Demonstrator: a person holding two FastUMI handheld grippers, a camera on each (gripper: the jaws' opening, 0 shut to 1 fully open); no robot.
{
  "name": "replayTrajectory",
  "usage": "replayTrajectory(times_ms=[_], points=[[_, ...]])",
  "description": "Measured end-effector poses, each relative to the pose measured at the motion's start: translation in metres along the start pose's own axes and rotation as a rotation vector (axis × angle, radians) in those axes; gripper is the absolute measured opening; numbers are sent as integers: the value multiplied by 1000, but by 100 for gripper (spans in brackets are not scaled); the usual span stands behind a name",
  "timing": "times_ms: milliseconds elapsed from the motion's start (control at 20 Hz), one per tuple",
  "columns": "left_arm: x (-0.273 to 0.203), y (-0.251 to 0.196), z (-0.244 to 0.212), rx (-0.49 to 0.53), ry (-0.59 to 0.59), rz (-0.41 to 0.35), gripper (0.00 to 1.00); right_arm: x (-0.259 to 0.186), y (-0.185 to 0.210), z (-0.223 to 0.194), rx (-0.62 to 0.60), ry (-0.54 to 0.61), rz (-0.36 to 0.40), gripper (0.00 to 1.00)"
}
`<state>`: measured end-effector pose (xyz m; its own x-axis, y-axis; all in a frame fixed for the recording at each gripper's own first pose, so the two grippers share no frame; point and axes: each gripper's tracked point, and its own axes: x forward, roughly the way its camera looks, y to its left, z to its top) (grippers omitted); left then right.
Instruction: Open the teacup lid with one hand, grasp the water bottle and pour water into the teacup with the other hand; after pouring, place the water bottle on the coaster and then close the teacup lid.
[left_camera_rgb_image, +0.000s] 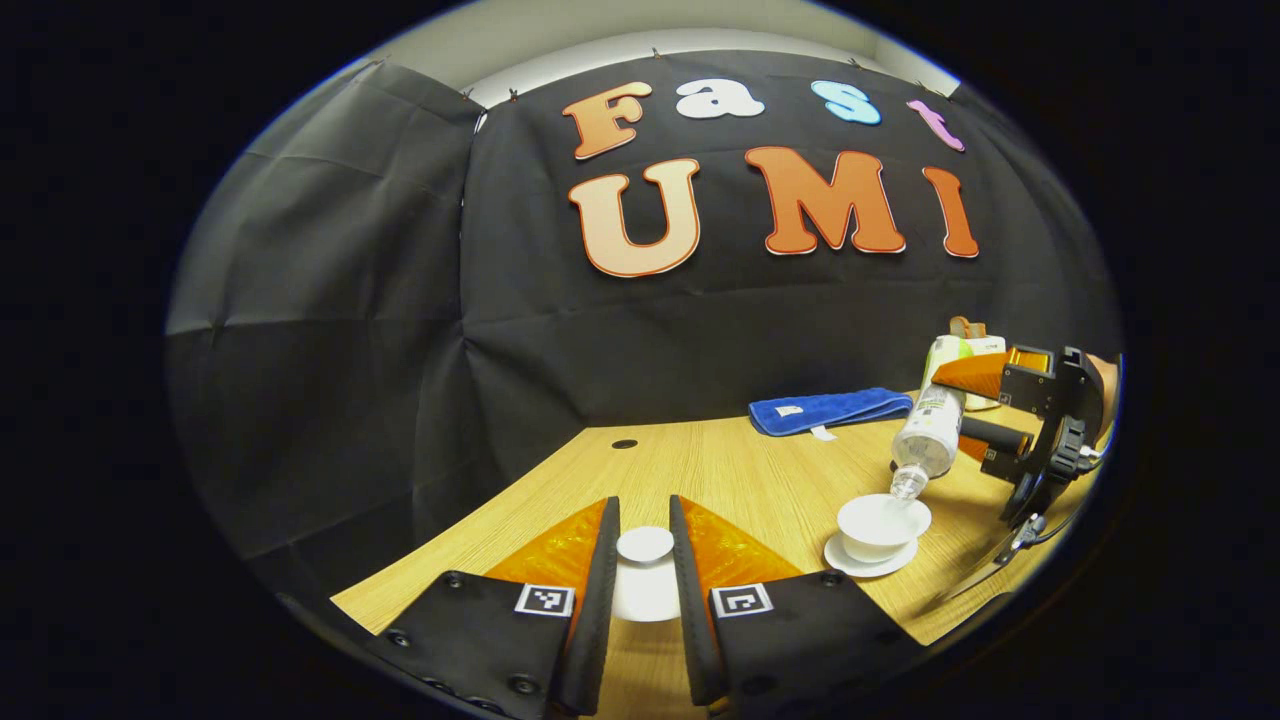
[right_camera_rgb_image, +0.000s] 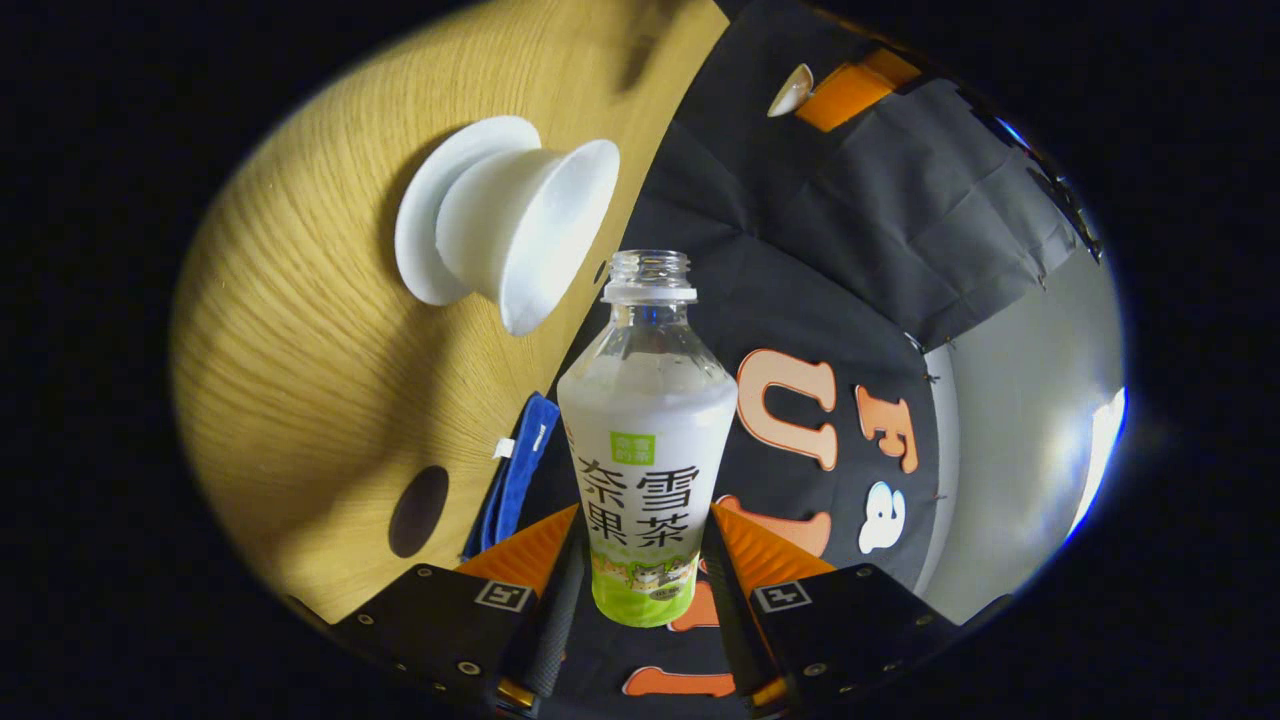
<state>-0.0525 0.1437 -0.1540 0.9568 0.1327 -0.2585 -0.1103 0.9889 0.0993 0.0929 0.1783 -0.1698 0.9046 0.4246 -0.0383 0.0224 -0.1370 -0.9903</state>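
In the left gripper view we see our left gripper (left_camera_rgb_image: 645, 590) at the bottom, and its two fingers are closed on the white teacup lid (left_camera_rgb_image: 645, 545), one finger on each side of it. The lid is held over the wooden table (left_camera_rgb_image: 720, 470), apart from the cup. To the right stands the open teacup (left_camera_rgb_image: 882, 522) on its saucer (left_camera_rgb_image: 850, 562). Above it the right gripper (left_camera_rgb_image: 965, 412) holds the water bottle (left_camera_rgb_image: 930, 430) tilted down, with the uncapped mouth just over the rim of the cup. A blue towel (left_camera_rgb_image: 830, 408) lies farther back on the table.

In the right gripper view our right gripper (right_camera_rgb_image: 640, 590) is clamped on the lower part of the water bottle (right_camera_rgb_image: 645, 440), both fingers pressing its label. The bottle mouth points toward the teacup (right_camera_rgb_image: 530, 235), which appears sideways on its saucer (right_camera_rgb_image: 425, 250) because the camera is turned. The blue towel (right_camera_rgb_image: 515, 475) shows near the left finger.
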Motion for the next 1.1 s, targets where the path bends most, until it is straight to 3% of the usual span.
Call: replayTrajectory(times_ms=[450, 650, 1100], points=[[-9, -34, 11, 15, -14, -47, 36, 5, 25, -31, 455, 105, 113, 66], [-11, -52, 13, 33, -12, -70, 36, -7, 21, -53, 559, 167, 88, 66], [-21, -81, 14, 25, -11, -105, 36, 15, 21, -93, 1112, 296, 89, 66]])
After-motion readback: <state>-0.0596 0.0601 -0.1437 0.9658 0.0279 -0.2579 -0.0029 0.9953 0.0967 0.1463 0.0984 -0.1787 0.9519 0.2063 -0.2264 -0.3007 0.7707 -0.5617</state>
